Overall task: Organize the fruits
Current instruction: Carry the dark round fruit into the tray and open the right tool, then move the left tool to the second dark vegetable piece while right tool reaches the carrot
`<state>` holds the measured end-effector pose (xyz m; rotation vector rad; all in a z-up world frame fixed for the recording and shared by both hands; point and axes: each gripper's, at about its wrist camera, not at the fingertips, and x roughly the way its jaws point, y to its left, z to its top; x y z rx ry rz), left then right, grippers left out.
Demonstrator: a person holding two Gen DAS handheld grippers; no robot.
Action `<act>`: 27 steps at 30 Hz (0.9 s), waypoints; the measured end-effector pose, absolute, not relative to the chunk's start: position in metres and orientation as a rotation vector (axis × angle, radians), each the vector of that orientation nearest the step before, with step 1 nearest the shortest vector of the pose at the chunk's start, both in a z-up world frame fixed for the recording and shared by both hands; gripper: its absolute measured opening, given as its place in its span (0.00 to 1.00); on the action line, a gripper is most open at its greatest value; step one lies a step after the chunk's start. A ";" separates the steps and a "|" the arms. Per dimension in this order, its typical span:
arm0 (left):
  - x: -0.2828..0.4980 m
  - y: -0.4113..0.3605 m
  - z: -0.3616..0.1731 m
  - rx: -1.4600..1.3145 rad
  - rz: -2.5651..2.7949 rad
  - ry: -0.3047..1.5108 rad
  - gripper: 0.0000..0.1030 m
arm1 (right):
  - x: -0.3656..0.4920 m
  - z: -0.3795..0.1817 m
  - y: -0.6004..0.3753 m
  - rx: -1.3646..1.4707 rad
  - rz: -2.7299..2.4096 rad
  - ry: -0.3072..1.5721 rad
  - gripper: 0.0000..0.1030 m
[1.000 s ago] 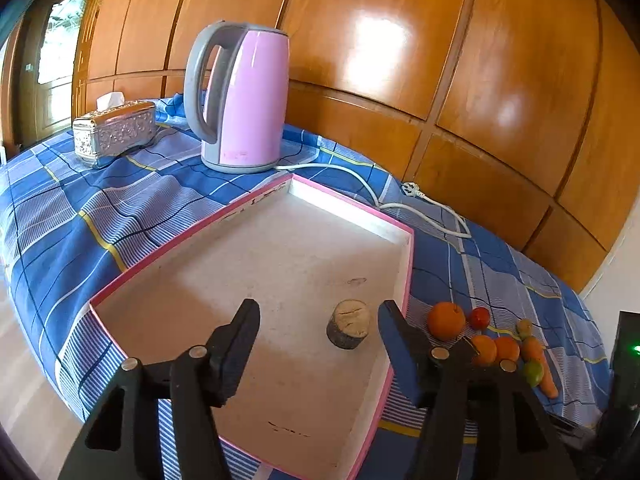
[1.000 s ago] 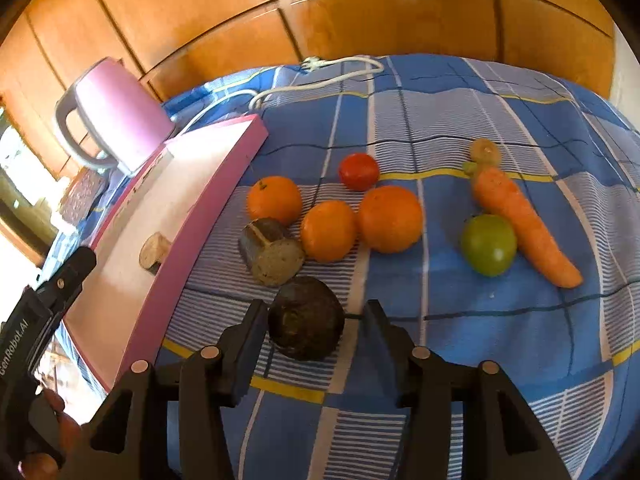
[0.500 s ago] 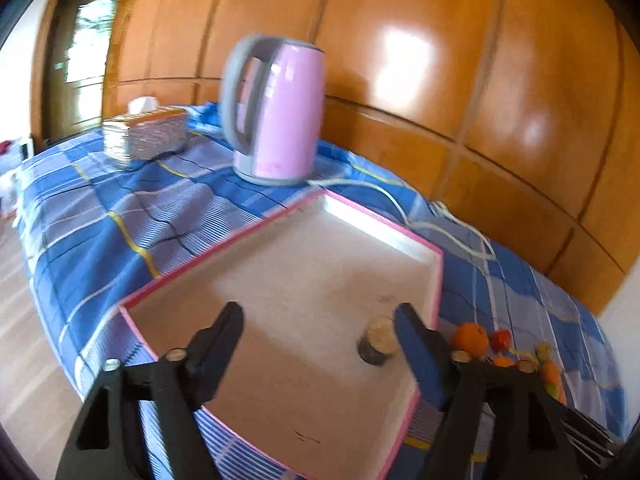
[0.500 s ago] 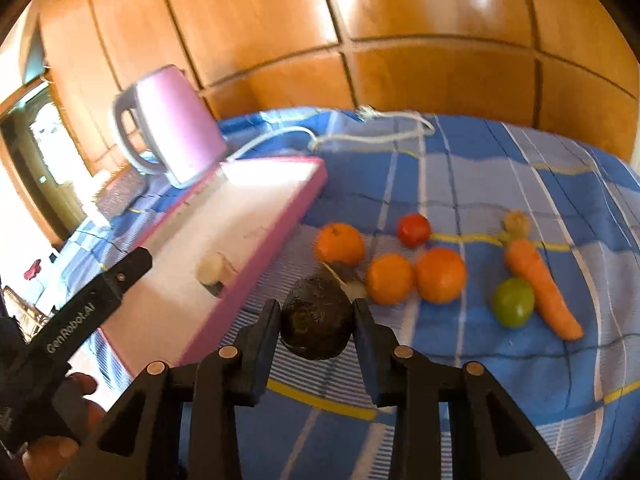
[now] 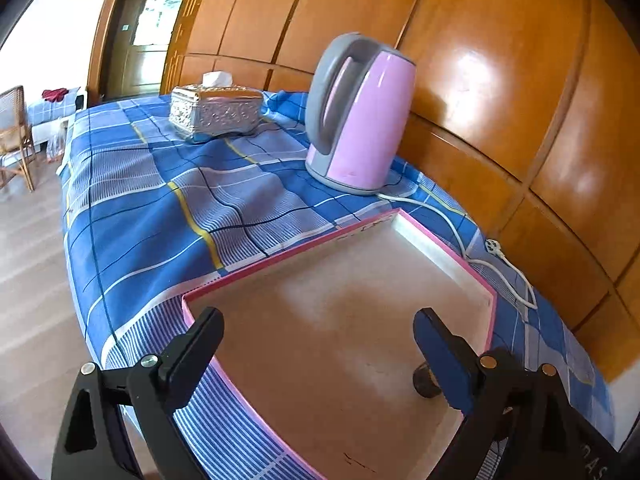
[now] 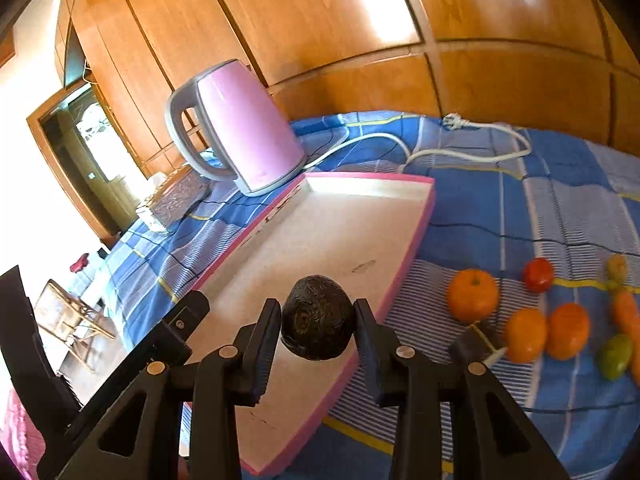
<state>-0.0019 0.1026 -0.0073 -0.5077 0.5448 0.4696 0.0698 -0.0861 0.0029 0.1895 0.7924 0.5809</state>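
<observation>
My right gripper (image 6: 316,330) is shut on a dark, rough avocado (image 6: 317,328) and holds it above the near right edge of the pink-rimmed tray (image 6: 416,236). On the cloth to the right lie three oranges (image 6: 472,294), a red tomato (image 6: 538,275), a carrot (image 6: 626,308), a green fruit (image 6: 614,356) and a dark cut piece (image 6: 470,346). My left gripper (image 5: 318,344) is open and empty over the tray (image 5: 224,284); a small brown piece (image 5: 424,380) in the tray peeks out behind its right finger.
A pink kettle (image 5: 360,116) stands behind the tray, its white cord (image 6: 472,148) trailing along the wall. A silver tissue box (image 5: 214,112) sits at the far left. The table's left edge drops to the floor, where a chair (image 5: 14,136) stands.
My right gripper closed on the avocado, lifted it off the cloth and carried it left over the tray. My left gripper swung left and opened wider.
</observation>
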 end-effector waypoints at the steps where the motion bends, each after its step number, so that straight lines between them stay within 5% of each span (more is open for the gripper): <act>1: -0.002 0.103 -0.008 -0.511 0.471 0.549 0.93 | 0.071 0.002 -0.085 0.192 0.584 0.795 0.37; 27: 0.010 0.057 0.001 -0.325 0.240 0.576 0.96 | 0.050 -0.002 -0.147 0.114 0.308 0.789 0.38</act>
